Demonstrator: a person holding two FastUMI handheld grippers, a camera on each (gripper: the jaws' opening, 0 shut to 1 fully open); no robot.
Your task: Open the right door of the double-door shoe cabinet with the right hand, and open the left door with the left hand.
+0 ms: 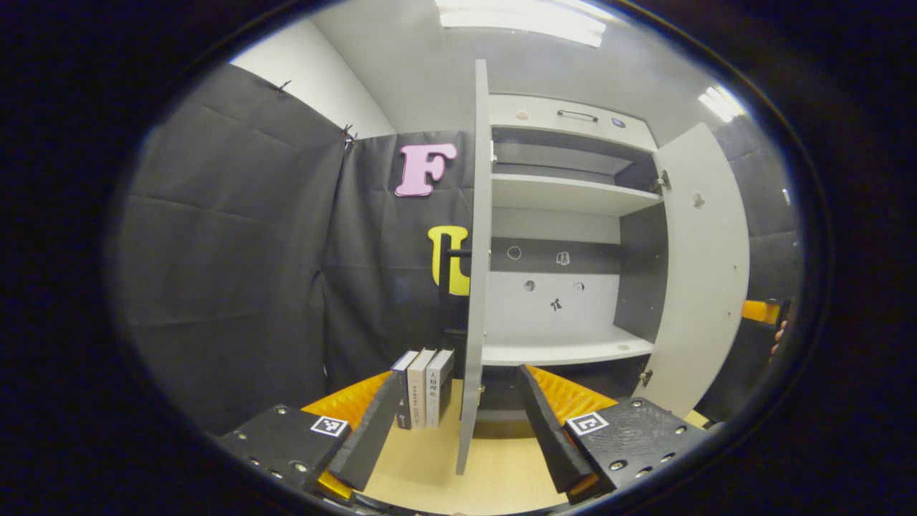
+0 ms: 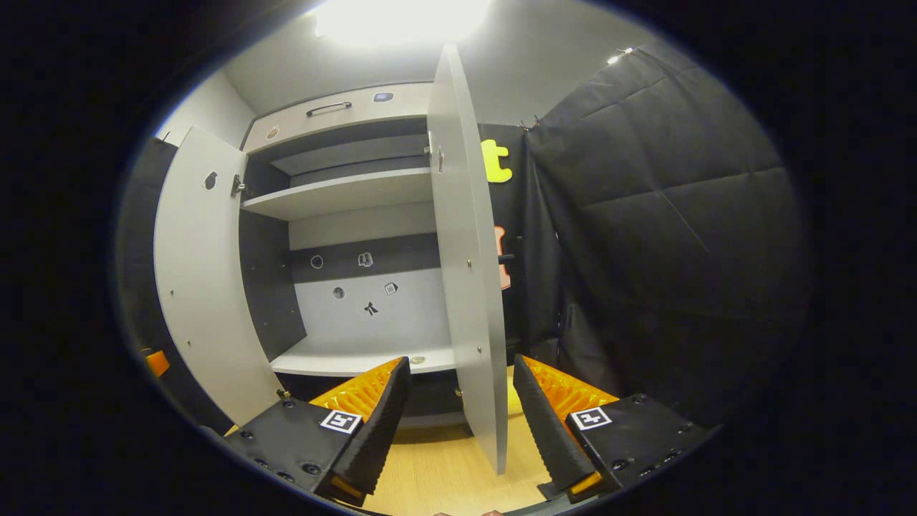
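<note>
The grey double-door shoe cabinet (image 1: 566,193) stands ahead with both doors swung wide and its shelves bare. In the left gripper view the left door (image 1: 474,287) shows edge-on, and my left gripper (image 1: 458,373) is open with that edge in the gap between its fingers, neither pad pressing on it. The right door (image 1: 706,265) stands out at the far side. In the right gripper view the right door (image 2: 469,287) runs edge-on between the fingers of my open right gripper (image 2: 462,360). The left door (image 2: 200,287) hangs open across from it.
Three books (image 1: 423,387) stand upright on the light wooden surface (image 1: 501,473) just left of the left door. Black cloth walls close in on both outer sides. An orange part of the other gripper (image 1: 759,312) and a hand (image 1: 777,340) show past the right door.
</note>
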